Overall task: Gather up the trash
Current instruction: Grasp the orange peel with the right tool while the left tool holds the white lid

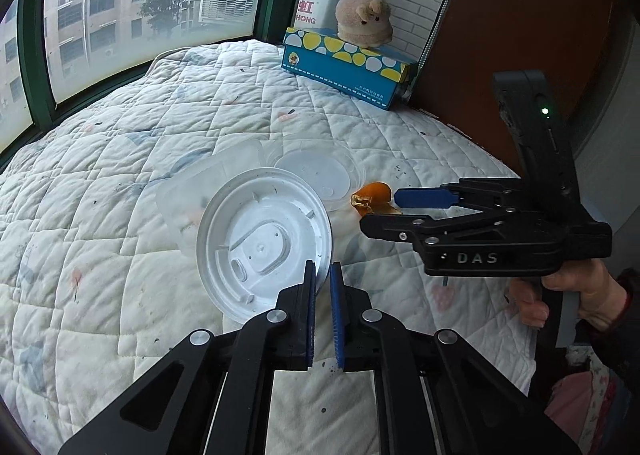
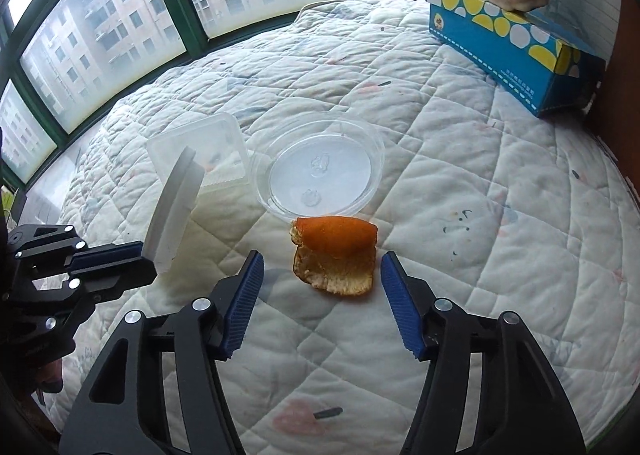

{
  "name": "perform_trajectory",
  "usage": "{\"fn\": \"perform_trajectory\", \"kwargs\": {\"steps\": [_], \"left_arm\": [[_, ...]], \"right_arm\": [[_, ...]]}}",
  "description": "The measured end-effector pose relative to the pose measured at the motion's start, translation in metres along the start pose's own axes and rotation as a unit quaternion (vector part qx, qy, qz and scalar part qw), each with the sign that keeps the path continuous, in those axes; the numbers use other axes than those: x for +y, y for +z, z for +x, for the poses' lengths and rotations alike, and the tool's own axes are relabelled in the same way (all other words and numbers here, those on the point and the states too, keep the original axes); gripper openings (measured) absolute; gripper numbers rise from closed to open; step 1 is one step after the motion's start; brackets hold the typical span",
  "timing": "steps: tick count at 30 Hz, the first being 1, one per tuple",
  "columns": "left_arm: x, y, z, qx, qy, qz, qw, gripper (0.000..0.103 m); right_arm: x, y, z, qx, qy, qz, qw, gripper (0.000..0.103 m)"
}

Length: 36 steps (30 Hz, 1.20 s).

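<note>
On the quilted bed [image 2: 460, 159], with left gripper [image 1: 322, 283] clamping the white lid [image 1: 264, 235], centre right gripper [image 2: 322, 287], fingers half-wide, astride the orange peel [image 2: 336, 251], then squeeze.

Matt white plastic lid [image 1: 264, 243], glossy clear plastic dish [image 2: 320, 171], quilted cloth bedcover [image 2: 460, 159], rough orange peel [image 2: 336, 255]

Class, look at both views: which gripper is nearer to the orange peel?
Right. The right gripper has its fingers on either side of the orange peel, not yet touching it. The left gripper is off to the side, shut on the white cup lid.
</note>
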State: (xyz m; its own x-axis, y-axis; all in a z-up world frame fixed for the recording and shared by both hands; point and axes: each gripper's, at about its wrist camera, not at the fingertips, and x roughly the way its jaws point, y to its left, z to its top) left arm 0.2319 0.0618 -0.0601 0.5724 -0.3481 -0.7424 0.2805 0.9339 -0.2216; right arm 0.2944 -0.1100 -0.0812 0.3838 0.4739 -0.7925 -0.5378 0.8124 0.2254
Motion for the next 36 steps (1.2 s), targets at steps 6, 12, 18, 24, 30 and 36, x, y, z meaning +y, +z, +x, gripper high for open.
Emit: {"fn": "perform_trajectory", "kwargs": {"steps": [6, 12, 18, 24, 30, 36], "left_arm": [[0.002, -0.001, -0.01, -0.006, -0.008, -0.008, 0.9999, 0.006], [-0.002, 0.0, -0.017, -0.01, -0.024, -0.02, 0.9995, 0.005], [-0.015, -0.001, -0.024, -0.014, -0.036, -0.025, 0.9989, 0.004], [-0.037, -0.001, -0.033, -0.017, -0.049, -0.019, 0.9985, 0.004], [-0.054, 0.0, -0.041, -0.024, -0.059, -0.015, 0.9979, 0.004], [-0.054, -0.001, -0.052, -0.03, -0.054, -0.014, 0.998, 0.004]], "right_arm": [[-0.006, 0.003, 0.009, 0.0, -0.01, 0.014, 1.0, 0.047], [-0.01, -0.003, -0.006, -0.01, -0.008, 0.022, 1.0, 0.033], [-0.014, -0.019, -0.032, -0.027, -0.001, 0.039, 0.999, 0.029], [-0.017, -0.038, -0.062, -0.044, 0.003, 0.05, 0.998, 0.024], [-0.021, -0.049, -0.073, -0.041, 0.011, 0.063, 0.997, 0.018], [-0.01, -0.051, -0.067, -0.037, 0.025, 0.058, 0.997, 0.046]]}}
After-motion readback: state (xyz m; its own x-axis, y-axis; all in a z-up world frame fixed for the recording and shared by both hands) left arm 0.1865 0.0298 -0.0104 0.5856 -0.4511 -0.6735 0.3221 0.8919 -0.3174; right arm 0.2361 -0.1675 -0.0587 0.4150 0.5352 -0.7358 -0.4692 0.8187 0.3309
